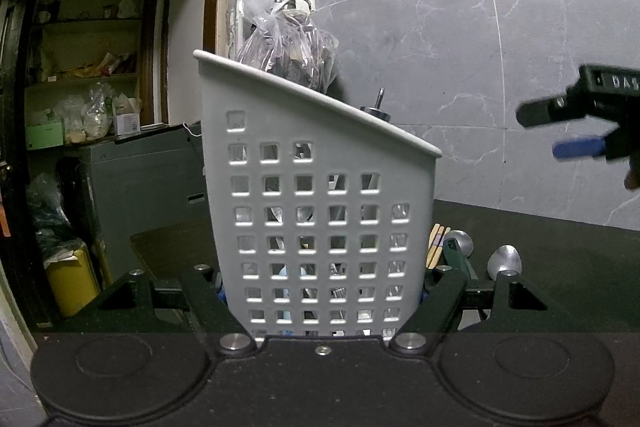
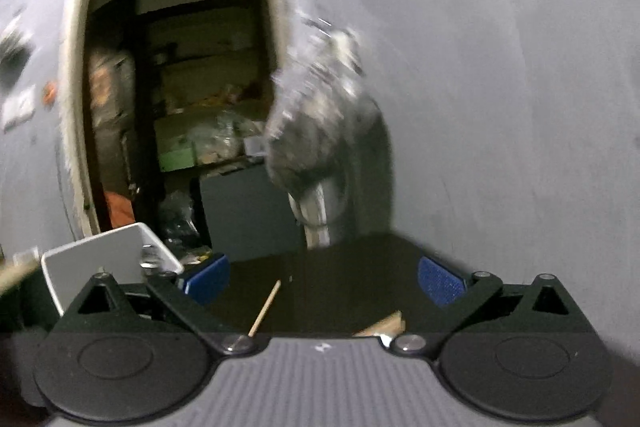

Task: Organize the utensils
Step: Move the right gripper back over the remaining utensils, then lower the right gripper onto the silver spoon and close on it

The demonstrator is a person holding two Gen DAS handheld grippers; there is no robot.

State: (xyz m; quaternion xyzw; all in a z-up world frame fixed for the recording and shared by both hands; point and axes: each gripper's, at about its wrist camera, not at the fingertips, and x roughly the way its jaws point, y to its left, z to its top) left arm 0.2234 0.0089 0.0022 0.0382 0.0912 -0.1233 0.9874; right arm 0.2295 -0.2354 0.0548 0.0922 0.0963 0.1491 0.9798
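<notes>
The white perforated utensil caddy (image 1: 320, 211) is clamped upright on the dark table (image 1: 560, 247) by the left gripper (image 1: 322, 301), spoons (image 1: 505, 261) lying just beside it, while the right gripper (image 2: 322, 281) (blurred) is held spread above a chopstick (image 2: 265, 308).

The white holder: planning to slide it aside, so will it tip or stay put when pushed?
The white holder stands tall and narrow, so a high push would likely tip it. Its perforated plastic walls suggest little weight. The left gripper seems clamped on its base, which should steady it.
</notes>
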